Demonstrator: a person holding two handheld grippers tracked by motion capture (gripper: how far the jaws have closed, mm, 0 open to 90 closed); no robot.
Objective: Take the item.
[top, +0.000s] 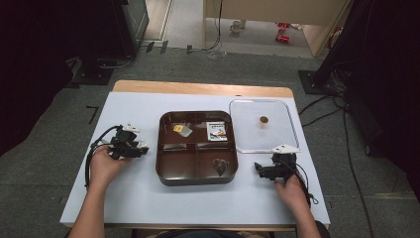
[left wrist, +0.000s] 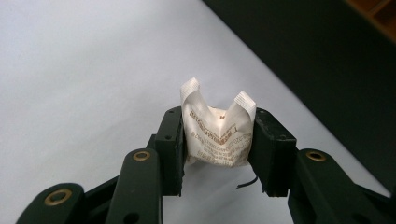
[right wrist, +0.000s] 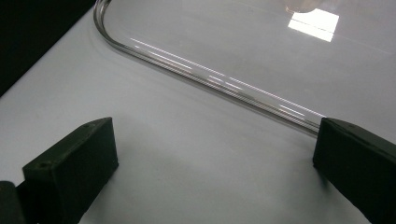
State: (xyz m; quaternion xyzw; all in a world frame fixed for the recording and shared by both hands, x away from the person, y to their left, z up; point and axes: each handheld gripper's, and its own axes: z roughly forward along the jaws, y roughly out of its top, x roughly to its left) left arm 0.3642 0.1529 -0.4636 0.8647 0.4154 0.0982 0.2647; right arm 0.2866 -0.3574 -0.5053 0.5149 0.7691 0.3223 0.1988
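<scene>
The left gripper (left wrist: pixel 217 144) pinches a small white sachet (left wrist: pixel 216 135) between its jaws, above the white table (top: pixel 133 193); the brown print on it is too small to read. The right gripper (right wrist: pixel 215 172) has its jaws wide apart with nothing between, beside the clear lid (top: pixel 264 136). The brown tray (top: pixel 196 177) holds small packets, their labels unreadable

- A grey carpeted floor (top: pixel 44 148) surrounds the counter (top: pixel 133 193).
- Black cables (top: pixel 322 106) trail across the floor at the right.
- Red items (top: pixel 283 30) and a white cup (top: pixel 236 26) lie far back.
</scene>
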